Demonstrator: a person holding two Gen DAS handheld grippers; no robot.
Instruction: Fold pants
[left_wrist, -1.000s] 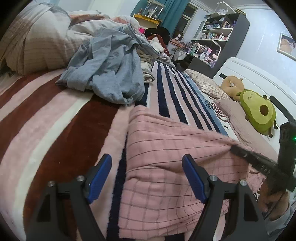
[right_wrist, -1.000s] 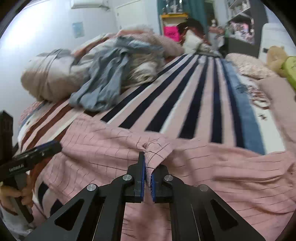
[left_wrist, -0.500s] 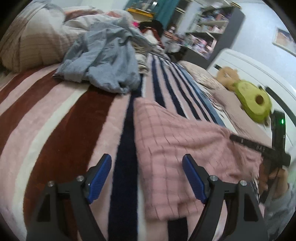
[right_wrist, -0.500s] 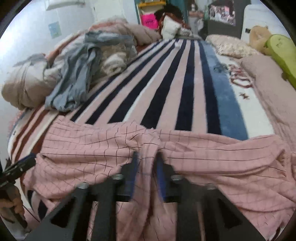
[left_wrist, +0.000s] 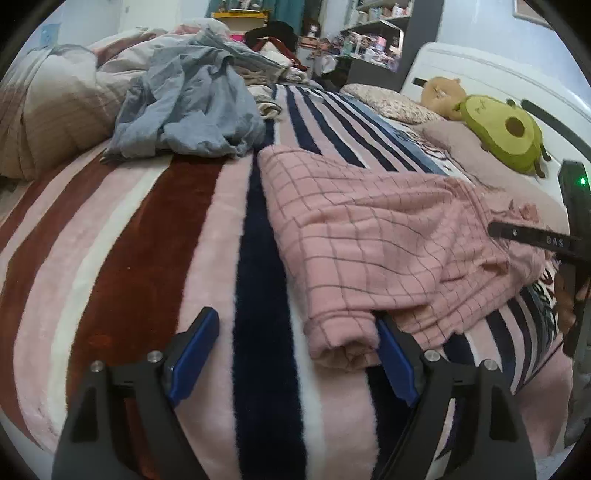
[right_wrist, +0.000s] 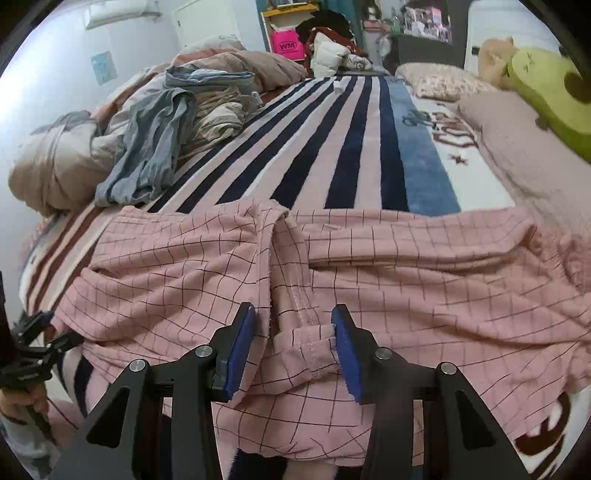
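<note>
Pink checked pants (left_wrist: 369, 229) lie spread sideways across the striped blanket (left_wrist: 147, 240). My left gripper (left_wrist: 295, 317) is open wide just above the bed, with the rolled leg end (left_wrist: 340, 343) lying against its right finger and untouched by the left one. In the right wrist view the pants (right_wrist: 406, 288) fill the foreground. My right gripper (right_wrist: 293, 310) hangs over their middle seam with its jaws opening; a ridge of fabric sits loose between the pads. The right gripper (left_wrist: 532, 238) also shows at the far right of the left wrist view.
A heap of grey and beige clothes (left_wrist: 184, 107) and a rolled duvet (left_wrist: 48, 122) lie at the back left. An avocado plush (left_wrist: 502, 133) and pillows rest by the white headboard on the right. Shelves (left_wrist: 369, 33) stand beyond the bed.
The right gripper let go of the pinched pink fabric, which dropped flat, and its jaws spread. The left gripper moved down toward the leg end, which now lies between its fingers.
</note>
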